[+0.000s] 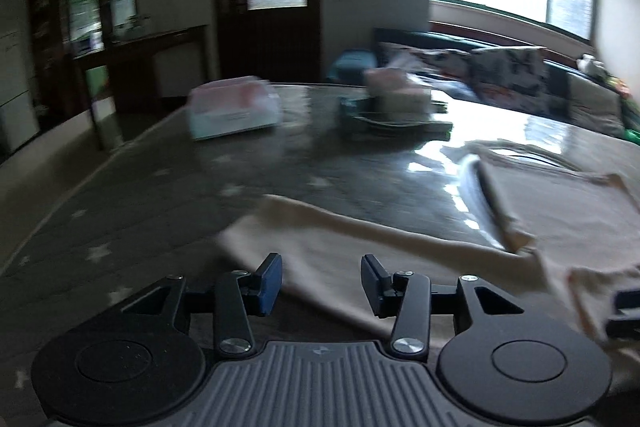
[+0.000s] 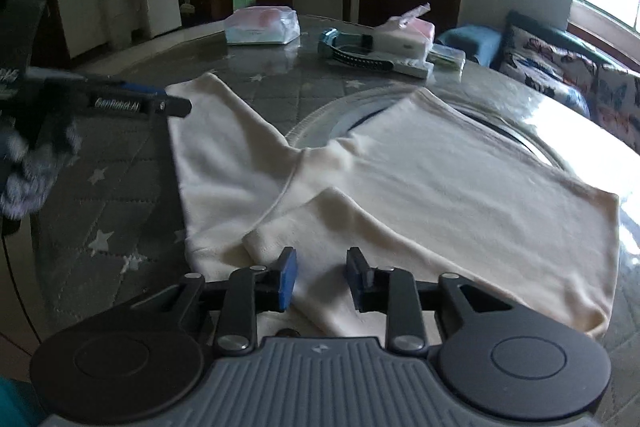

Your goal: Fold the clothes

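A cream garment is seen spread flat on the glass-topped table, over a grey star-patterned cover beneath the glass. One sleeve is laid out toward the left side of the right wrist view; a second sleeve is folded diagonally across the body of the garment, its cuff end lying near the left sleeve's lower edge. Part of the cloth is draped over a round turntable at the table's middle.

The right claw is held just above the near edge of the garment with its jaws moderately apart; nothing is gripped between the blue pads.

The left claw is recorded low over the end of the left sleeve, jaws wide apart, nothing held. Contact with the cloth cannot be judged because the left wrist view is blurred. In the right wrist view the left claw is seen side-on at the far edge of that sleeve.

At the far side of the table, a plastic-wrapped pack, a white box and a teal-and-black tool are noted, well apart from the garment. A sofa with patterned cushions is seen beyond the table on the right.
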The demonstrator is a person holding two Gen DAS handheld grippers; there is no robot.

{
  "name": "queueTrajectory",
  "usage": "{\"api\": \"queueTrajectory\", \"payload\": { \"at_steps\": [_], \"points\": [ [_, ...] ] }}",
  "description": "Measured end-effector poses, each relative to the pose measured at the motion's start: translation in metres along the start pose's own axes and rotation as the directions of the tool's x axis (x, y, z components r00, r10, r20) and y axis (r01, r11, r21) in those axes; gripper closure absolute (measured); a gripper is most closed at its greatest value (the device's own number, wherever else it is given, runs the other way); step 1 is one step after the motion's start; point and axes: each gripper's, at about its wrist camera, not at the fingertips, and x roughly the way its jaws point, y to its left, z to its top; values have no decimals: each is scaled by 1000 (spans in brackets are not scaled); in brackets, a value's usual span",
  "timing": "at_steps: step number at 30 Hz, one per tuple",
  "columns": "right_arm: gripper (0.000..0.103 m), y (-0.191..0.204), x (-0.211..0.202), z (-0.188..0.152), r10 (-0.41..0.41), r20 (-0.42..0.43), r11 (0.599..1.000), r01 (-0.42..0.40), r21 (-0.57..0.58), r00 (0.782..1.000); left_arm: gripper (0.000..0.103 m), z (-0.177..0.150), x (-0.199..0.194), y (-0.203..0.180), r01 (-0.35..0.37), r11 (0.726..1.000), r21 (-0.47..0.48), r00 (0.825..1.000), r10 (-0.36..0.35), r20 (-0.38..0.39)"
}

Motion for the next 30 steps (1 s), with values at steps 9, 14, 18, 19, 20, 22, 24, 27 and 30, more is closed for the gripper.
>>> {"api": "queueTrajectory", "payload": {
  "at_steps": [9, 14, 18, 19, 20, 22, 24, 27, 30],
  "points": [
    [75, -7, -13, -3, -20, 6, 1000, 20, 21, 1000, 58, 3, 26, 39, -114, 985, -133, 993, 109, -44],
    [75, -12, -20, -6, -29, 12, 999, 29, 38, 1000, 75, 3, 33, 48, -102, 979, -179, 994, 92, -60],
    [75, -14, -25, -9, -33, 19, 998, 32, 51, 999, 94, 5, 31, 47, -92, 977, -194, 995, 84, -46],
    [75, -15, -26, -10, -35, 20, 998, 34, 54, 999, 96, 6, 29, 46, -86, 977, -195, 996, 81, -34],
    [75, -15, -27, -11, -36, 21, 998, 35, 57, 999, 97, 7, 26, 44, -78, 978, -195, 997, 76, -21],
    [75, -17, -30, -13, -42, 26, 997, 40, 67, 999, 98, 12, 17, 34, -43, 982, -185, 999, 46, 8],
    [75, -21, -35, -15, -50, 34, 996, 47, 81, 998, 98, 17, 6, 22, 1, 986, -168, 999, 6, 38],
    [75, -29, -43, -18, -60, 50, 992, 54, 117, 997, 98, 25, -16, -6, 98, 989, -113, 992, -88, 86],
    [75, -38, -52, -23, -77, 67, 986, 65, 156, 995, 98, 31, -38, -39, 204, 978, -48, 974, -197, 114]
  ]
}}
